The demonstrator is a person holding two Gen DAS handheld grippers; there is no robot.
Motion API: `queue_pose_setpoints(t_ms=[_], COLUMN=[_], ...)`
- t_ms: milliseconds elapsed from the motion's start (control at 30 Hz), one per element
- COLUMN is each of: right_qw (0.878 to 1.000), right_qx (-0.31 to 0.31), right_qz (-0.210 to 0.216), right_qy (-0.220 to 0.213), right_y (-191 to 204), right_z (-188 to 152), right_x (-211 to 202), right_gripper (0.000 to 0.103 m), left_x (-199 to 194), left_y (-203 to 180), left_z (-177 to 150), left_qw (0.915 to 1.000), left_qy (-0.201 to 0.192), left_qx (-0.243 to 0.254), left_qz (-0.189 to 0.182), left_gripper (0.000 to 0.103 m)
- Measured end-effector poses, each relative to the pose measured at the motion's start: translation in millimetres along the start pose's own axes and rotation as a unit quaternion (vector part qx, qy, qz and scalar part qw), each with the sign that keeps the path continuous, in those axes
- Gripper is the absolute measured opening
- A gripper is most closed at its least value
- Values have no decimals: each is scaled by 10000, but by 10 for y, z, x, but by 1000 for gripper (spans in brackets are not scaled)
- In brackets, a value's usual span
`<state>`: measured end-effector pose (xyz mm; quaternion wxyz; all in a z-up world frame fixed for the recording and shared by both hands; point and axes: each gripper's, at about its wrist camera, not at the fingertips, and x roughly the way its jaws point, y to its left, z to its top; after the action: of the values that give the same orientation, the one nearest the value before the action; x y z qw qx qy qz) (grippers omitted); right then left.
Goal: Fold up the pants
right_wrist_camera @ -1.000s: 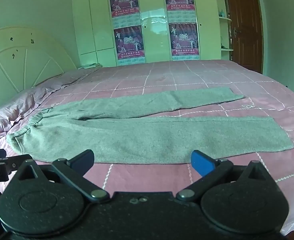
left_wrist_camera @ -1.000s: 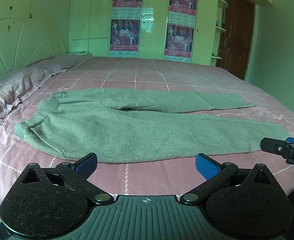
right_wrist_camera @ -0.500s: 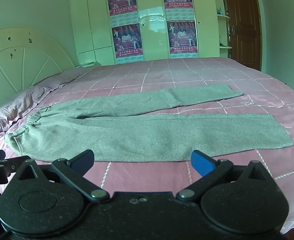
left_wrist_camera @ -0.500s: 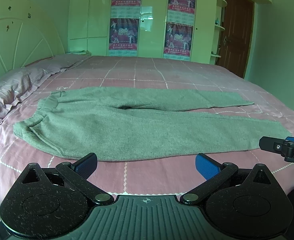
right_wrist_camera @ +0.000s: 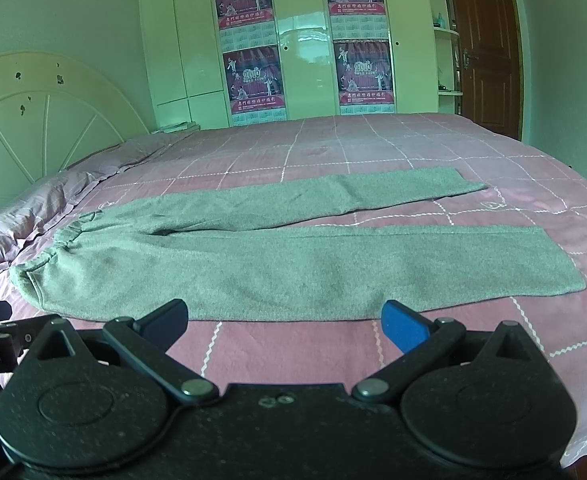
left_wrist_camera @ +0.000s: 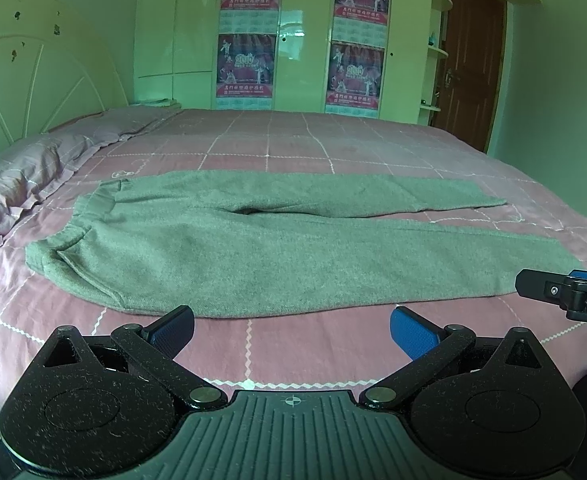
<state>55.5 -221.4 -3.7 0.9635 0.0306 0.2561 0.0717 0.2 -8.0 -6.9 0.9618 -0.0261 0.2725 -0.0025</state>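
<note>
Both grippers open on my end: left gripper (left_wrist_camera: 291, 326) and right gripper (right_wrist_camera: 285, 320) each show two blue-padded fingers spread wide, holding nothing, low over the near edge of the bed (left_wrist_camera: 333, 148). One pair of pants (left_wrist_camera: 253, 248), grey-green fuzzy fleece, lies flat on the pink grid-stitched sheet, elastic waistband toward the pillow (left_wrist_camera: 9, 188) at left, two legs splayed in a narrow V to the right. I count four posters (right_wrist_camera: 253, 80) on the glossy wardrobe doors.

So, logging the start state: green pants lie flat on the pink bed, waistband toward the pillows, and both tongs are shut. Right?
Not quite: both tongs are open, not shut. The left tongs and right tongs each show a wide gap in their wrist views. The pants, bed and pillows are as described.
</note>
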Motion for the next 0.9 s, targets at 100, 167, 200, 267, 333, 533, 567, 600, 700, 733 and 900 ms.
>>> queue_pose_setpoints(t_ms=[100,167,200,267,333,533,567,600,700,733,900], right_qw=[10000,10000,10000,10000,10000,10000,10000,10000,10000,10000,10000], right_qx=[-3,-1,-1,4,7,15,11,6,11,9,2], right_qz=[-5,1,0,0,-3,1,-4,-4,-4,-4,-2], right_qy=[12,16,17,22,25,41,35,34,49,45,60], right_y=[-2,0,-3,-3,-2,-4,2,2,2,2,3], right_z=[-18,-16,-22,-18,-18,-29,-24,-23,-26,-27,-33], right_x=[1,2,2,11,11,8,7,8,7,7,4], right_gripper=[97,97,97,97,97,97,97,97,97,97,97], left_x=[3,6,8,9,12,13,12,10,8,10,15], left_y=[-8,-10,-8,-10,-9,-16,-16,-17,-15,-18,-21], left_z=[-1,-1,2,-1,-1,-5,-6,-7,-8,-7,-4], left_qw=[10000,10000,10000,10000,10000,10000,10000,10000,10000,10000,10000], left_qy=[5,23,22,24,29,41,45,45,43,45,49], left_qx=[2,12,6,14,18,22,23,22,20,22,22], left_qz=[-5,-1,3,2,2,0,2,9,-1,10,9], left_gripper=[103,103,103,103,103,103,103,103,103,103,103])
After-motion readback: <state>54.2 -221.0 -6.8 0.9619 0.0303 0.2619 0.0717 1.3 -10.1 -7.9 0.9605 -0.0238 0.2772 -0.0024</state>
